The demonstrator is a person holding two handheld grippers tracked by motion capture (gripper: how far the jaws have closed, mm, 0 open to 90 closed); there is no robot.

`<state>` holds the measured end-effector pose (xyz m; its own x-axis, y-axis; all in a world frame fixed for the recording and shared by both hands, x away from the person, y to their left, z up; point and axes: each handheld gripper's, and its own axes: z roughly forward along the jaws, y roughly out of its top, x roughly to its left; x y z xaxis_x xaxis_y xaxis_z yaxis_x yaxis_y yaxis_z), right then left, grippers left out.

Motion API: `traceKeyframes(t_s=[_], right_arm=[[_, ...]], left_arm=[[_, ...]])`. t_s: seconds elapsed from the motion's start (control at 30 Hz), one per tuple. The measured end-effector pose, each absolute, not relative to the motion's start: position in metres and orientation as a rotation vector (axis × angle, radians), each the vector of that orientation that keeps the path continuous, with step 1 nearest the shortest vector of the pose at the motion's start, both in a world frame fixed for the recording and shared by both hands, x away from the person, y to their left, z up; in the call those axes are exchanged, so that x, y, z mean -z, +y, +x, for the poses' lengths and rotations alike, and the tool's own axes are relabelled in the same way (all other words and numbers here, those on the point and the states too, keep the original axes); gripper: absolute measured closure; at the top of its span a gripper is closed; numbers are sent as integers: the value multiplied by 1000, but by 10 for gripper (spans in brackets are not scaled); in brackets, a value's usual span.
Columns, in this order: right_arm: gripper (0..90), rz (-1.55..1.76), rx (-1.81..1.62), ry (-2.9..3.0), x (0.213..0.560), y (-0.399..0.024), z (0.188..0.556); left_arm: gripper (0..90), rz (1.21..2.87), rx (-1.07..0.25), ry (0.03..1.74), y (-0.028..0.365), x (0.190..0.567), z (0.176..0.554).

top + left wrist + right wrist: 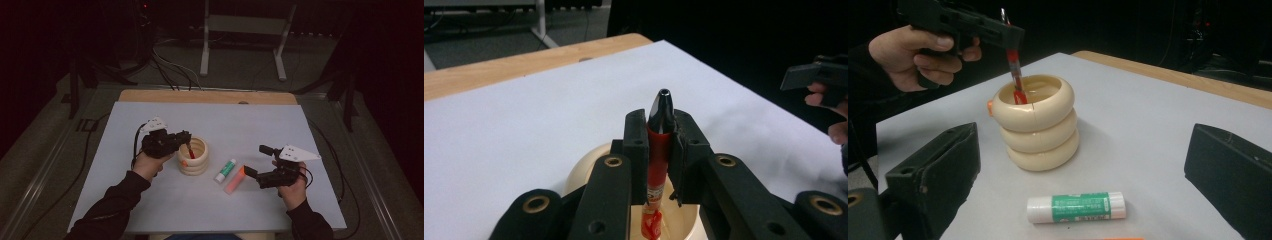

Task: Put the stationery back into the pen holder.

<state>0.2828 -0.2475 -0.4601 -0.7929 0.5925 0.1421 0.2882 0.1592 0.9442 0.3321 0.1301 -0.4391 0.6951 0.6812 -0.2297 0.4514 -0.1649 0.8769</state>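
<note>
My left gripper (186, 138) is shut on a red pen (657, 165) with a black tip, holding it upright over the cream ringed holder (193, 156). The pen's lower end dips inside the holder's mouth (1034, 95). From the right gripper view, the left gripper (1007, 36) hovers just above the holder's rim, pen (1015, 75) slanting down into it. My right gripper (255, 161) stands open to the right, nothing between its jaws. A white and green glue stick (1076, 207) lies on the table in front of it, also seen beside the holder (225, 170).
An orange marker (234, 180) lies next to the glue stick. The grey mat (210, 125) covers a wooden table whose bare edge (207, 96) shows at the far side. A metal stand (243, 30) and cables sit on the floor beyond.
</note>
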Motion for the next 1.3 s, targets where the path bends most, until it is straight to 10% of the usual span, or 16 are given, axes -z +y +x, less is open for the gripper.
traceKeyframes(t_s=[0.3,0.8,1.3], right_arm=[[18,849,-1683,2181,460,-247,283],[18,856,-1690,2182,459,-248,282],[19,885,-1702,2144,455,-255,285]], left_arm=[[799,1797,-272,936,131,438,336],[84,1772,-376,935,123,411,314],[19,1766,-343,857,100,408,279]])
